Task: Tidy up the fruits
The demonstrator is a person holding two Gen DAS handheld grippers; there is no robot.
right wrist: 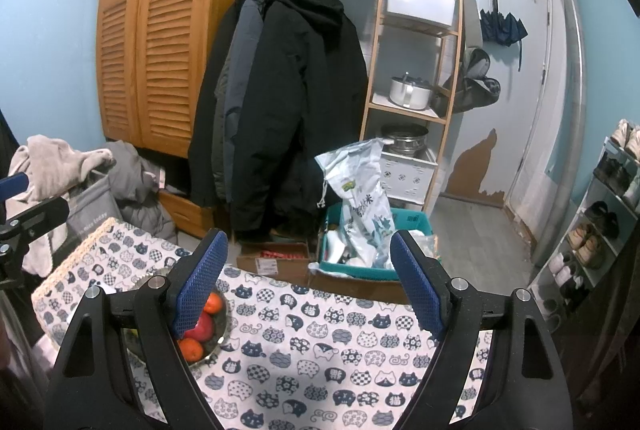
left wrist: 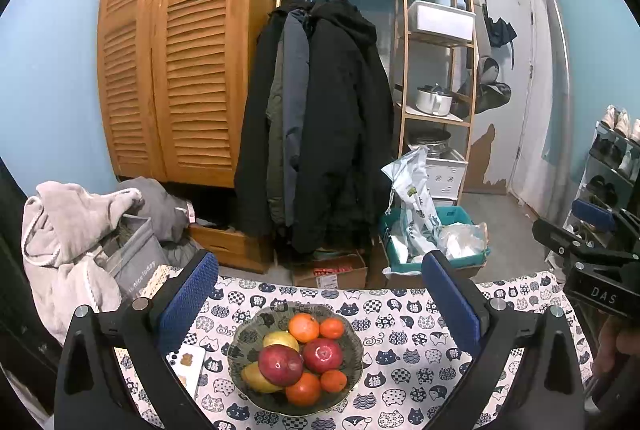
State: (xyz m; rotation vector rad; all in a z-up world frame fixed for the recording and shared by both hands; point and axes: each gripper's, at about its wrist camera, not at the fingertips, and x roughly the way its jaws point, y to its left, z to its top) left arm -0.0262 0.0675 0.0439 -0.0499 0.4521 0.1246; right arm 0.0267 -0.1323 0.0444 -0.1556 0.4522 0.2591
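Fruits: two red apples (left wrist: 280,365) (left wrist: 322,355), several small oranges (left wrist: 303,327), and two yellow-green mangoes (left wrist: 281,340), heaped together in one bowl.
Bowl: dark, patterned, scalloped rim (left wrist: 358,342); stands on the cat-print tablecloth (left wrist: 416,334), toward the table's left side; in the right wrist view it sits half hidden behind the left finger.
Long axis: the nearer mango (left wrist: 258,377) lies tilted, its pointed end toward the near left rim; the apples and oranges are round, with no clear direction.
Left gripper (left wrist: 320,304): blue-padded fingers spread wide, empty, held above the bowl, which shows between them.
Right gripper (right wrist: 308,280): fingers likewise wide apart, empty, over bare cloth to the right of the bowl.
Beside the bowl: a flat white card (left wrist: 188,364) on the cloth, at its left.
Far side: dark coats (left wrist: 320,118) hanging beyond the table.
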